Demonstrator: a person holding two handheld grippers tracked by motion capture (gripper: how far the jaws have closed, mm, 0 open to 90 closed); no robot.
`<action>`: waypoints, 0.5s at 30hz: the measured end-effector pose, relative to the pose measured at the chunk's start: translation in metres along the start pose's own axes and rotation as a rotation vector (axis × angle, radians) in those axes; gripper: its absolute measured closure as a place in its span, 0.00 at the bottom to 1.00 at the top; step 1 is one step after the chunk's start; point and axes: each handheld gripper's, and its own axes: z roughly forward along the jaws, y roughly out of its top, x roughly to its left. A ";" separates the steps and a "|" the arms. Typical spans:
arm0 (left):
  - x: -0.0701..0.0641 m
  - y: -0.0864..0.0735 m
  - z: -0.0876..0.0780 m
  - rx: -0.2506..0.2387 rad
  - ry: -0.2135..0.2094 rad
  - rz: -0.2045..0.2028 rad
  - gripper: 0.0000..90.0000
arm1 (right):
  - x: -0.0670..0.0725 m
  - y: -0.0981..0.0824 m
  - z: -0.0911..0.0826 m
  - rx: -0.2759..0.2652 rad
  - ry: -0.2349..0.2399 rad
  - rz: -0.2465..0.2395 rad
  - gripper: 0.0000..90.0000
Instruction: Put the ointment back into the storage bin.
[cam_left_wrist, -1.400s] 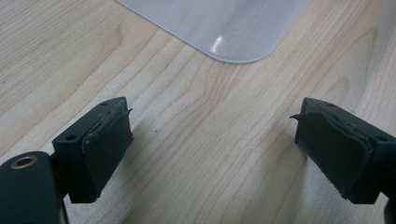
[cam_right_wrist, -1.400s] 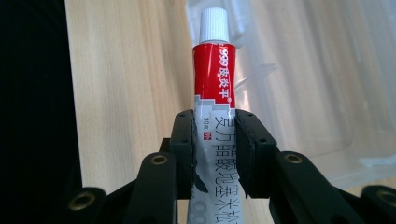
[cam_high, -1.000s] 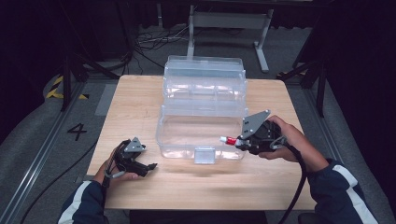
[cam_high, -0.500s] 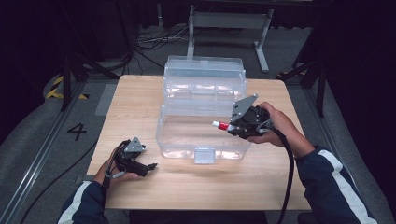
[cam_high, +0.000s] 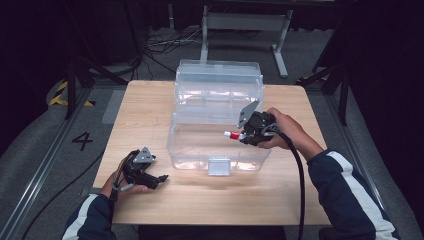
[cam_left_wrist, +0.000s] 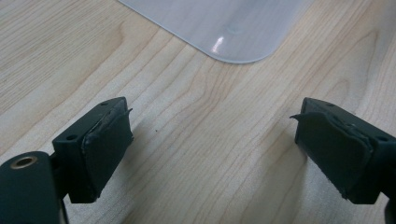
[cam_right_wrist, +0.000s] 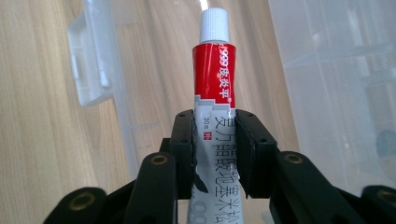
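While your right gripper holds the tube over the open clear plastic box, the tube lies roughly level in the high view, its long axis running across the bench and its white cap pointing toward your left side. In the right gripper view the tube runs straight out along the fingers, cap farthest from the camera, with the red band just behind the cap and the white body passing back between the pads. The red band carries the white figures "999" followed by Chinese characters. The white body carries larger dark Chinese characters, a small "30" and a small red mark; the rest of the small print cannot be read. The fingers are closed to a narrow gap and press on both sides of the tube's body just behind the red band.

Your left gripper rests near the front left of the bench, well apart from the box. Its fingers stand wide open with bare wood between them, and a rounded corner of the box lies just ahead of them.
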 end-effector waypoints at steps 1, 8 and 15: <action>0.000 0.000 0.000 0.000 -0.002 -0.002 0.12 | -0.001 0.001 0.003 0.004 0.008 -0.004 0.78; 0.000 0.000 0.000 0.000 0.000 -0.001 0.12 | -0.006 0.000 0.022 0.048 0.019 -0.020 0.78; 0.000 0.000 0.000 0.000 -0.001 -0.001 0.12 | -0.009 -0.001 0.038 0.083 0.057 -0.025 0.78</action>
